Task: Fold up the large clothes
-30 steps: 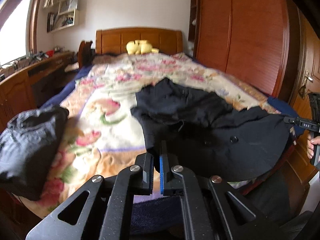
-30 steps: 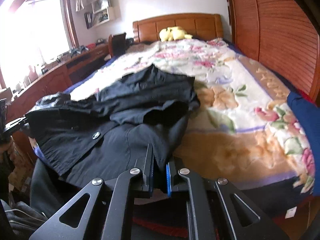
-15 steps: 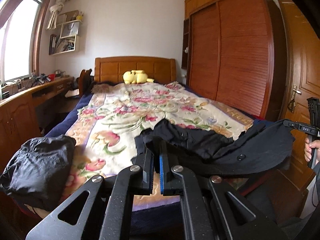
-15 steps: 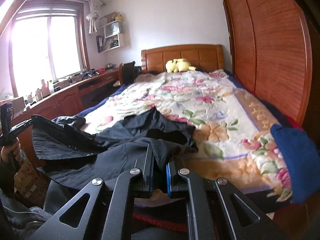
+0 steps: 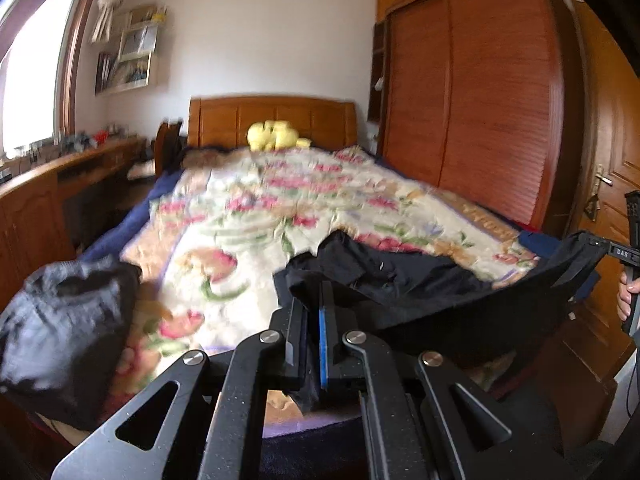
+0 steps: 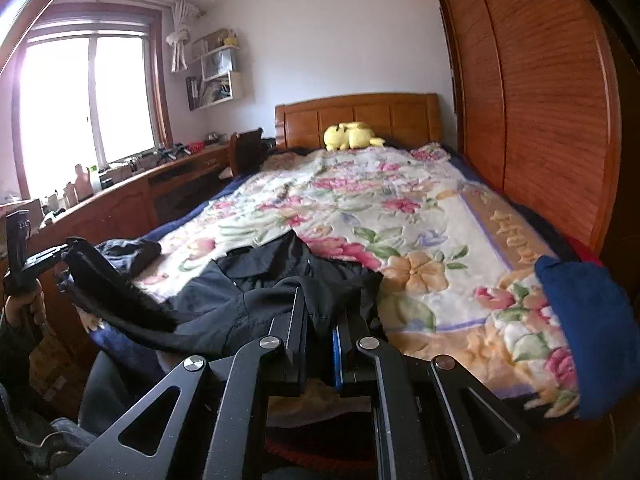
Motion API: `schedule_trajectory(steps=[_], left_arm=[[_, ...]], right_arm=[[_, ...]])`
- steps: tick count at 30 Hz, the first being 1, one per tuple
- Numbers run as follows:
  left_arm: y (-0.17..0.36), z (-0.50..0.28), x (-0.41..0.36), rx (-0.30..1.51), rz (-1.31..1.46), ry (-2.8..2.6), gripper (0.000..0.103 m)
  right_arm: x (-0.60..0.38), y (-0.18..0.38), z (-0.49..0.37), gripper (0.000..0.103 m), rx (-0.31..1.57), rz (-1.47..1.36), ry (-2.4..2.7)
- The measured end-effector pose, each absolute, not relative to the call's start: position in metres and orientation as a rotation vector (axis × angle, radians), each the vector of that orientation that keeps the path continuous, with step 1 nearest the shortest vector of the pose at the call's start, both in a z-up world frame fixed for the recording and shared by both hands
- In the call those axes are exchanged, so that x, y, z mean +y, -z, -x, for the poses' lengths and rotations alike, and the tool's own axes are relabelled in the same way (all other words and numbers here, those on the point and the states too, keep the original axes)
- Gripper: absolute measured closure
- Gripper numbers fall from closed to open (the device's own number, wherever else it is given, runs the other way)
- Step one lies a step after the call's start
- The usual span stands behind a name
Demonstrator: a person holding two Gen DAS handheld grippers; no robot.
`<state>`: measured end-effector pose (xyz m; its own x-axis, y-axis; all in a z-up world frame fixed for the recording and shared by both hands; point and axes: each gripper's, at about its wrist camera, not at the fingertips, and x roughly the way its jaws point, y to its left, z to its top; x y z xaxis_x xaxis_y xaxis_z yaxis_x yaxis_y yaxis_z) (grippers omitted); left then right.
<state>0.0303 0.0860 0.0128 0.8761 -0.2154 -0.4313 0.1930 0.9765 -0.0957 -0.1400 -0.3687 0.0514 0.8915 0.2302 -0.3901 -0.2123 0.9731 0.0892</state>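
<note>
A large black garment (image 5: 420,292) hangs stretched between my two grippers at the foot of the bed, its far part lying on the floral blanket (image 5: 280,216). My left gripper (image 5: 314,312) is shut on one edge of the black garment. My right gripper (image 6: 320,312) is shut on the other edge of the garment (image 6: 248,300). In the left wrist view the right gripper (image 5: 600,246) shows at the far right pinching the cloth. In the right wrist view the left gripper (image 6: 68,250) shows at the far left doing the same.
A bundled black garment (image 5: 64,328) lies at the bed's left corner. A blue folded cloth (image 6: 588,332) sits at the bed's right corner. A yellow plush toy (image 6: 352,136) lies by the headboard. A wooden wardrobe (image 6: 540,100) stands right, a desk (image 6: 120,204) left.
Both grippers have lifted and pulled back with the garment. The views tilted up from the bed surface to the room, and less of the garment lies on the blanket.
</note>
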Motion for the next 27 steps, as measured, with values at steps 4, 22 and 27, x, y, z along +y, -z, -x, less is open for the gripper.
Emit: schedule_trajectory(steps=[4, 22, 27], left_arm=[[0.017, -0.069, 0.088, 0.513, 0.073, 0.199, 0.098], [0.052, -0.231, 0.075, 0.627, 0.009, 0.167, 0.098], [0.033, -0.275, 0.08, 0.63, -0.002, 0.122, 0.098]], right_arm=[[-0.368, -0.036, 0.1, 0.094, 0.451, -0.072, -0.232], [-0.341, -0.015, -0.124, 0.094, 0.616, 0.033, -0.149], [-0.331, -0.03, -0.179, 0.094, 0.606, 0.033, -0.108]])
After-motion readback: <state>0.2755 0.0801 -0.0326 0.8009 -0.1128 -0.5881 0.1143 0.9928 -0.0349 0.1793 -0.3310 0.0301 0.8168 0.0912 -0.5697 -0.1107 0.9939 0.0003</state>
